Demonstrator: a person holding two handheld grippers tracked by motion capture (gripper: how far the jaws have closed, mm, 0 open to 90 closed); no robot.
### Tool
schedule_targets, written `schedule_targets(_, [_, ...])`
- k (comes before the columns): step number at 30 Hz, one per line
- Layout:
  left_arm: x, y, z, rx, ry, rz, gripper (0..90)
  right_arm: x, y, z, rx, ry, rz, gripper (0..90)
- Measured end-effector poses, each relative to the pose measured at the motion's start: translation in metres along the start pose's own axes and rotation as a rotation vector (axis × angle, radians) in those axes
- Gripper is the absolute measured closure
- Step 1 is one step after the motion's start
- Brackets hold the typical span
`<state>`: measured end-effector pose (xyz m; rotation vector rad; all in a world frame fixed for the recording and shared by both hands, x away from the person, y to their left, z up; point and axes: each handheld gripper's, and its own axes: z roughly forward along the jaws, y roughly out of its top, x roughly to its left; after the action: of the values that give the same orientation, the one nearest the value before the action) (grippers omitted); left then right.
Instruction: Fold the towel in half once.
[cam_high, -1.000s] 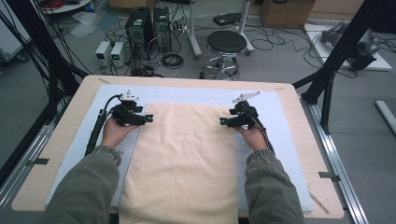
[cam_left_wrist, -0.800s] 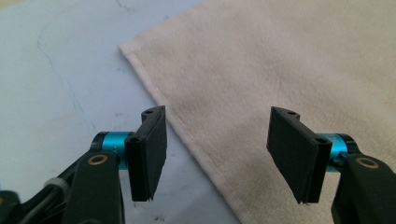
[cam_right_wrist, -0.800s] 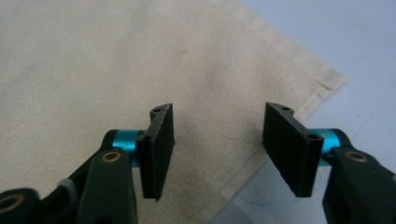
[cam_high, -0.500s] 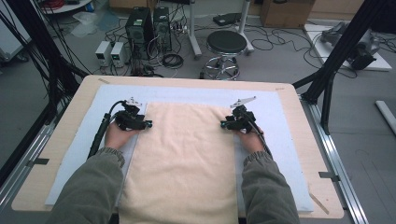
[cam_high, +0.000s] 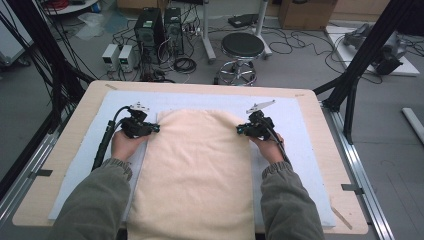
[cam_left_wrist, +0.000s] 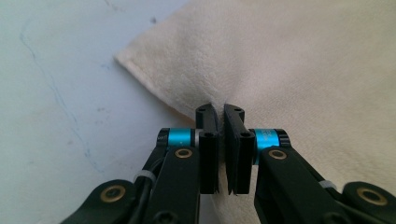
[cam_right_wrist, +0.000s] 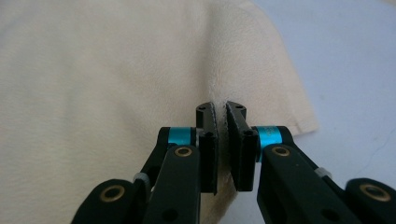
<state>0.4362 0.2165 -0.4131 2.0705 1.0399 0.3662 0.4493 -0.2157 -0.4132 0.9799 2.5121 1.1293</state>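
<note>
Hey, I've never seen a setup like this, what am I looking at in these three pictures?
A person sits at a table and works with a hand-held two-jaw tool in each hand. The wide picture is taken from above. There the left gripper and the right gripper sit at the far corners of a cream towel, which lies on a pale blue mat. The other two pictures come from cameras riding on the tools, looking along their black jaws. The jaws have just been closing; the left gripper and the right gripper each pinch the towel's edge.

High view overhead, forward-down; claw views close, sharing towel.
</note>
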Motion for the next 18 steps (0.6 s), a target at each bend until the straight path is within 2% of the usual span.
schedule_targets(4, [-0.003, 0.004, -0.026, -0.055, -0.013, 0.026, 84.9, 0.009, 0.012, -0.023, -0.057, 0.036, -0.031, 83.9])
schedule_targets(7, [-0.008, 0.001, -0.047, -0.103, -0.027, 0.038, 84.8, 0.018, 0.018, -0.043, -0.096, 0.069, -0.044, 83.8])
schedule_targets(8, [-0.011, -0.001, -0.054, -0.107, -0.030, 0.054, 84.8, 0.021, 0.019, -0.050, -0.107, 0.084, -0.056, 83.8])
schedule_targets(11, [-0.024, -0.015, -0.073, -0.140, -0.045, 0.096, 84.7, 0.040, 0.017, -0.069, -0.084, 0.104, -0.113, 83.5])
schedule_targets(14, [-0.039, -0.034, -0.088, -0.141, -0.060, 0.153, 84.3, 0.064, 0.007, -0.085, -0.054, 0.109, -0.186, 83.3])
schedule_targets(16, [-0.051, -0.049, -0.095, -0.121, -0.069, 0.191, 84.3, 0.079, -0.004, -0.091, -0.045, 0.122, -0.198, 83.3])
schedule_targets(18, [-0.060, -0.062, -0.101, -0.127, -0.087, 0.206, 84.3, 0.093, -0.019, -0.094, -0.037, 0.144, -0.219, 83.3])
